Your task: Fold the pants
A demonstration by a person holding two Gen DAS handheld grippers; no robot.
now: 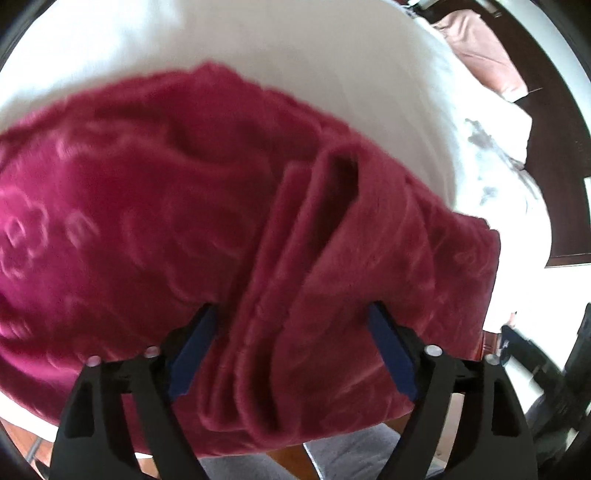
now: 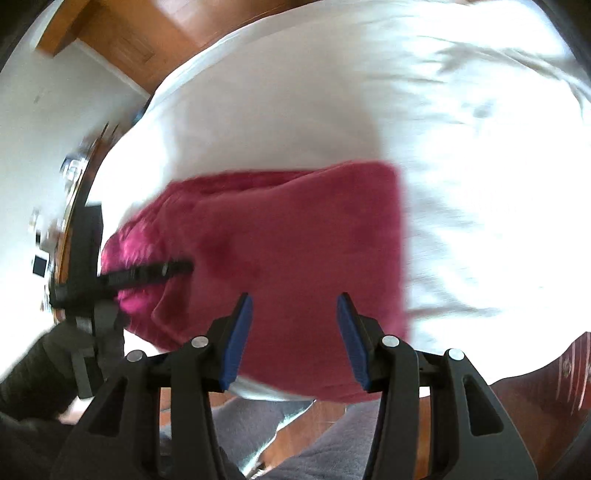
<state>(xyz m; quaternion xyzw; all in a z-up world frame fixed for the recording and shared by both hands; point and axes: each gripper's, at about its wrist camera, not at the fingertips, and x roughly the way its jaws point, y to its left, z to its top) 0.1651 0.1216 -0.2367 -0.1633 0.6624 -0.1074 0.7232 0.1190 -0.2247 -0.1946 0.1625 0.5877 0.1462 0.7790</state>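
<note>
The dark red fleece pants (image 1: 155, 229) lie folded on a white bed sheet (image 1: 258, 44), with stacked folded layers near the bed's front edge. My left gripper (image 1: 291, 310) is open, its blue pads on either side of the folded layers just above them. In the right wrist view the pants (image 2: 295, 236) form a compact folded block. My right gripper (image 2: 293, 299) is open and empty over the block's near edge. The left gripper (image 2: 147, 273) shows at the block's left end.
A pink cloth (image 1: 480, 48) and a patterned white pillow (image 1: 491, 173) lie at the far right of the bed. Wooden floor (image 2: 147, 33) and a white wall (image 2: 44, 110) are beyond the bed. The person's grey trousers (image 2: 332, 443) are below.
</note>
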